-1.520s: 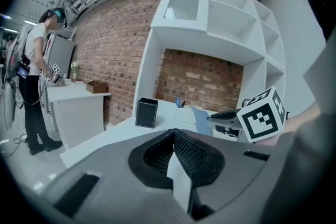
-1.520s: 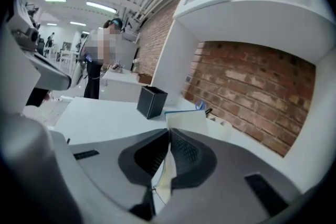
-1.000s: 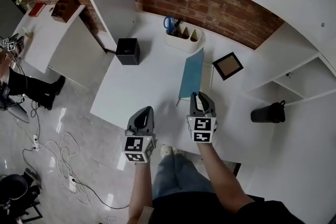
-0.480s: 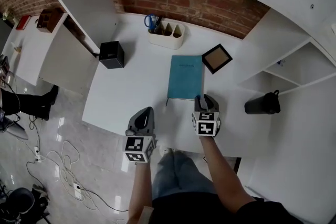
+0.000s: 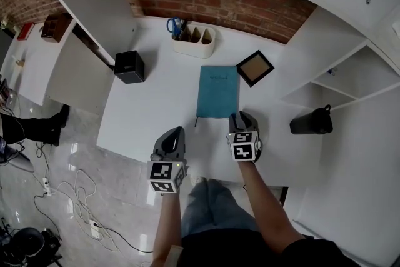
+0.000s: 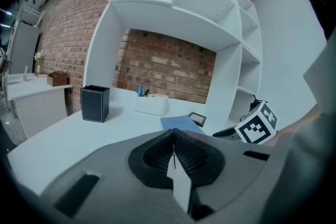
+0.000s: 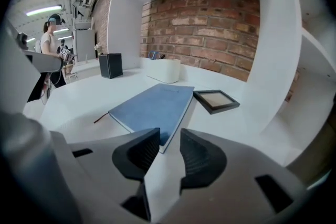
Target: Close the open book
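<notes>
Right gripper [image 7: 168, 140] has just opened its jaws, gripping nothing, and the book [image 5: 217, 92] lies shut, flat on the surface [image 5: 156, 112], so we back straight off, clear of its near corner

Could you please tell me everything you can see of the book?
The book is closed and lies flat on the white table, its long sides running away from the person. The cover is plain teal, matte, with faint lettering near the far edge. A thin dark ribbon trails from its near left corner. A frame sits just off its far right corner.
</notes>
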Demonstrator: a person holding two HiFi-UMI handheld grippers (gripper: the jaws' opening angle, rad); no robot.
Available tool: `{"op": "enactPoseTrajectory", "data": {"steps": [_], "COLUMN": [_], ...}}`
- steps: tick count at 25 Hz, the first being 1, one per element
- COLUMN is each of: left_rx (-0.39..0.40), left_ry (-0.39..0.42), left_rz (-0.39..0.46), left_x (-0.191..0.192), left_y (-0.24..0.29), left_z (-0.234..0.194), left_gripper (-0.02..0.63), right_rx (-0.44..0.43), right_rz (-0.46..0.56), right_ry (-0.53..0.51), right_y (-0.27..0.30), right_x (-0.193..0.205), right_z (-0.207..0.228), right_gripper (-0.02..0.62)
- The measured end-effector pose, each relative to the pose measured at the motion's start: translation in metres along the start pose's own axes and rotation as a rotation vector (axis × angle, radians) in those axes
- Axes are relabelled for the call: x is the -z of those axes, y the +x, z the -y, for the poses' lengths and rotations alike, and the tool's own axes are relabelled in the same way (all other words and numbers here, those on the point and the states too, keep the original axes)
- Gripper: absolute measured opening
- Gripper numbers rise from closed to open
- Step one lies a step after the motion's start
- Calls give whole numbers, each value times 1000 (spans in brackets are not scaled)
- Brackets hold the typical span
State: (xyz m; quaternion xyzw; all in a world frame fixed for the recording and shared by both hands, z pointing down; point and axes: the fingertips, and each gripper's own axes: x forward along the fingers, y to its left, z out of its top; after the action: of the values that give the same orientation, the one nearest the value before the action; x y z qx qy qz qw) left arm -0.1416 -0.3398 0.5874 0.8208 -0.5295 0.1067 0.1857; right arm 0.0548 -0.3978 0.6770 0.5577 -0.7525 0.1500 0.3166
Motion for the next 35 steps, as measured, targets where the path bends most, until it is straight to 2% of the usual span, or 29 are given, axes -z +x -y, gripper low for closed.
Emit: {"op": "enactPoseTrajectory", "data": {"steps": [2,6,15,21,29,35], "left_rx": [0,5,15,19,32,31], "left_ry": [7,28,109,164,224,245], "left_rz": [10,41,153,234,323,346], "left_x": [-6,-23,-86,-135,-186,-200], "left_y": [0,-2,-8,-15,-15,-14], "left_z": [1,6,20,29,45,48], "left_gripper": [9,9,9,9,9,9], "right_rx": [4,27,70,99,125,121], "right_rz": [50,181,453,596,723,758], "right_ry": [18,67,89,121,163,168], "right_y": [-8,-35,-112,-163,-205,-215], "right_x": [-11,-41,-121,-156,-179,-188], "right_z": [5,18,51,73,101,106], "right_gripper": [106,33,1,0,-2,-2]}}
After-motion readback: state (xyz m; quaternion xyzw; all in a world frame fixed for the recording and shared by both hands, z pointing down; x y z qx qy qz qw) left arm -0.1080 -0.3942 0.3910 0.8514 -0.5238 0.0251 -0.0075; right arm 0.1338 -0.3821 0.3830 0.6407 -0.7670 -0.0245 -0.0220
